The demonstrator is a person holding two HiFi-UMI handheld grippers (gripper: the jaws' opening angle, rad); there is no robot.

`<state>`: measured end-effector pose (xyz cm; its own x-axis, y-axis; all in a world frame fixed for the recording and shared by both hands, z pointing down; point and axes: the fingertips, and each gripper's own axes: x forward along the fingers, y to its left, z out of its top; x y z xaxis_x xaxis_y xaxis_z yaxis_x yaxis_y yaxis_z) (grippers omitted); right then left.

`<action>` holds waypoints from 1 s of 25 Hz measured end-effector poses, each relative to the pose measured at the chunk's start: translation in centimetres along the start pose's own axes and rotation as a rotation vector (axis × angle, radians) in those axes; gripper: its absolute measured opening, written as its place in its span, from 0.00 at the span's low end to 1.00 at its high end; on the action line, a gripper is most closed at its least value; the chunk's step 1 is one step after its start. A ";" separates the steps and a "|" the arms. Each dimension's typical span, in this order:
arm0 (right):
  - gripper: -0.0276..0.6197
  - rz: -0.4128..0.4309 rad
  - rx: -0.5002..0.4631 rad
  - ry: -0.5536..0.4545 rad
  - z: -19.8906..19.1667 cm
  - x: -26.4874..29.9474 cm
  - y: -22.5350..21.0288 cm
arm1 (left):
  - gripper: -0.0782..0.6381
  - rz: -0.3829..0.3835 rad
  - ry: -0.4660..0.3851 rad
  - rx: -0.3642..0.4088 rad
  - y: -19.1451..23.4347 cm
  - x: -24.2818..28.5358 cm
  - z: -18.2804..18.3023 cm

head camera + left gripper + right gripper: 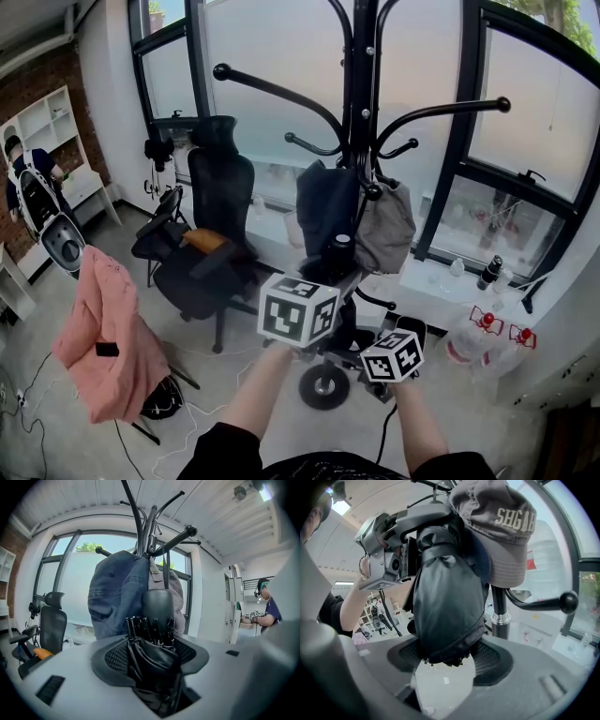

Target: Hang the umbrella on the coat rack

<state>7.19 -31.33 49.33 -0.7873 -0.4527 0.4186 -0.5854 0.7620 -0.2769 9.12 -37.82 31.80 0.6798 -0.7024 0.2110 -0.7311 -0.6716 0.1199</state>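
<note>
holding the folded black umbrella [447,602] near its handle end, the left tool [150,644] is closed on the pleated cloth. The rounded handle [158,604] sticks out ahead of the jaws toward the coat rack [361,112]. i think it is held this way so the handle end reaches the rack first.

the right tool [446,651] is under the other end of the umbrella. its jaws stand wide, with the rib tips between the pads, but the pads do not seem to press. i judge it only steadies the bundle while the left tool carries the weight.

in the head view both tools are low in front of the person, and the rack pole rises at twelve o'clock from them. a denim hat [117,592] and a grey cap [501,531] already take the lower hooks. free arms with ball ends reach out at about ten o'clock [221,70] and two o'clock [503,103], and a short arm [543,603] ends at three o'clock in the right gripper view.

the umbrella is not yet on any hook. i cannot see a strap or loop on the handle.
</note>
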 end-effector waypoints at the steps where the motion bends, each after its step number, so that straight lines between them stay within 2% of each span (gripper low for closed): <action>1: 0.50 -0.004 0.003 0.000 -0.2 0.1 0.0 | 0.44 -0.004 -0.004 0.001 0.0 0.0 -0.2; 9: 0.51 -0.038 0.030 -0.010 -1.4 0.6 0.0 | 0.44 -0.028 -0.045 -0.006 -0.3 -0.2 -1.3; 14: 0.53 -0.093 0.042 -0.082 -1.5 0.1 -0.5 | 0.44 -0.046 -0.129 -0.003 -0.8 -0.3 -1.3; 18: 0.55 -0.136 0.073 -0.147 -1.7 -0.3 -1.0 | 0.44 -0.021 -0.220 -0.023 -0.6 -0.9 -0.6; 21: 0.57 -0.158 0.125 -0.184 -2.1 -0.6 -1.3 | 0.46 -0.004 -0.251 -0.019 -0.6 -1.1 -0.5; 25: 0.61 -0.245 0.147 -0.212 -2.4 -1.0 -2.5 | 0.49 -0.011 -0.262 -0.022 -0.6 -1.2 -1.0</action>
<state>9.87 -31.64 51.65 -0.6336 -0.7115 0.3039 -0.7714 0.5510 -0.3183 8.73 -36.34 32.40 0.6776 -0.7338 -0.0483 -0.7225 -0.6766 0.1424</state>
